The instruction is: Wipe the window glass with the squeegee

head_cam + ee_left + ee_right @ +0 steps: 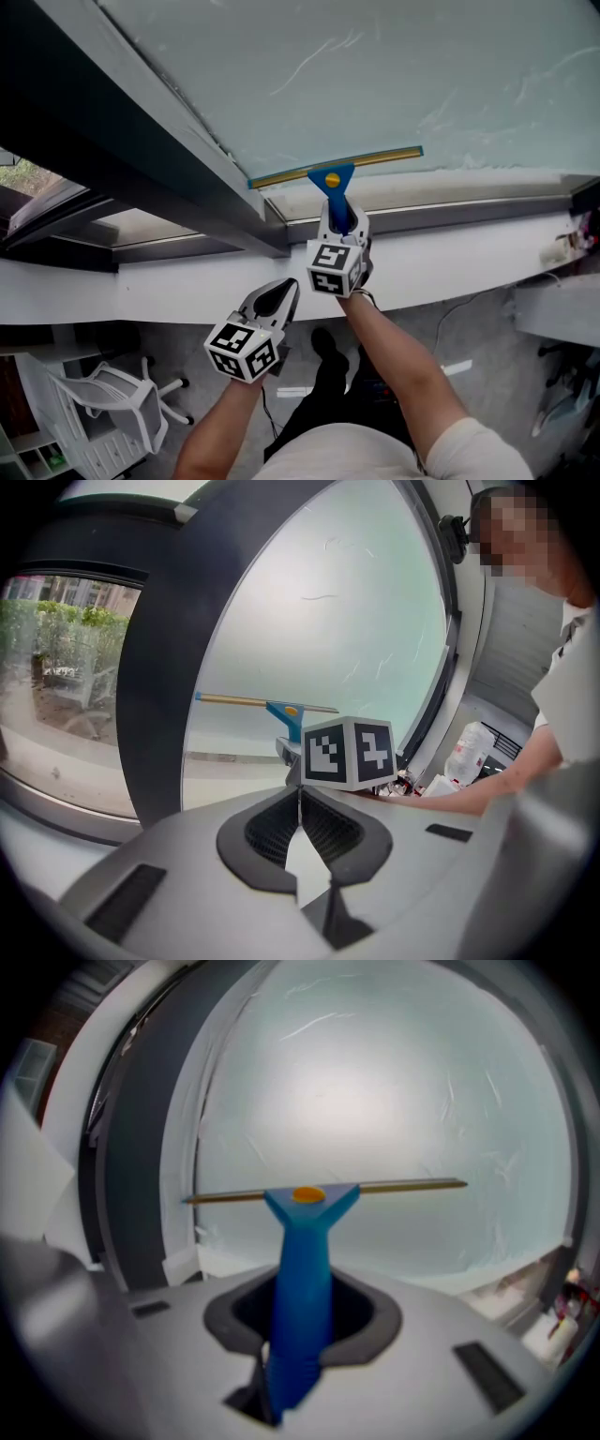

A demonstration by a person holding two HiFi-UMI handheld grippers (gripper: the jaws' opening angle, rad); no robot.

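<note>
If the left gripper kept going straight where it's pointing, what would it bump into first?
Probably the marker cube on the right gripper, which sits right ahead of the left gripper's shut tips. The window glass lies beyond; depth is unclear.

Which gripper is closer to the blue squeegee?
Right. The right gripper holds the squeegee by its handle; the left gripper, shut and empty, hangs apart from it.

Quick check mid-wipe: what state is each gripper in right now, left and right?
Left gripper: closed, nothing between the jaws.
Right gripper: closed on the handle of the squeegee.
</note>
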